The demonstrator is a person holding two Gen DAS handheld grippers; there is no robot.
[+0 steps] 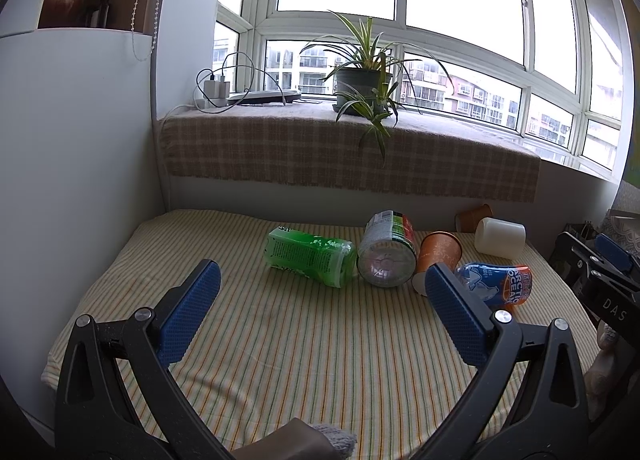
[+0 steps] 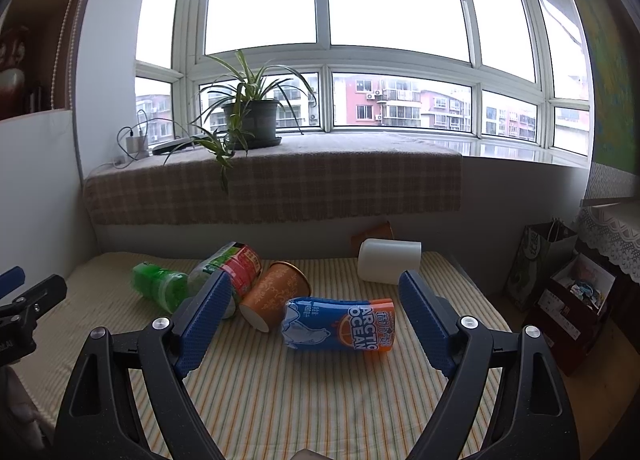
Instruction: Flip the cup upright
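Note:
An orange paper cup (image 1: 438, 254) (image 2: 276, 294) lies on its side on the striped cloth, its base toward me. A white cup (image 1: 500, 237) (image 2: 389, 262) lies on its side at the back right. A brown cup (image 1: 472, 216) (image 2: 372, 234) lies behind it. My left gripper (image 1: 320, 284) is open and empty, in front of the objects. My right gripper (image 2: 316, 296) is open and empty, its fingers either side of the blue Arctic Ocean bottle (image 2: 340, 324), short of it. The right gripper shows at the right edge of the left wrist view (image 1: 600, 272).
A green bottle (image 1: 310, 256) (image 2: 160, 286) and a red-green labelled bottle (image 1: 386, 250) (image 2: 232, 264) lie left of the orange cup. The blue bottle (image 1: 496, 280) lies right of it. A potted plant (image 2: 250, 120) stands on the window ledge. Bags and boxes (image 2: 560, 280) stand to the right.

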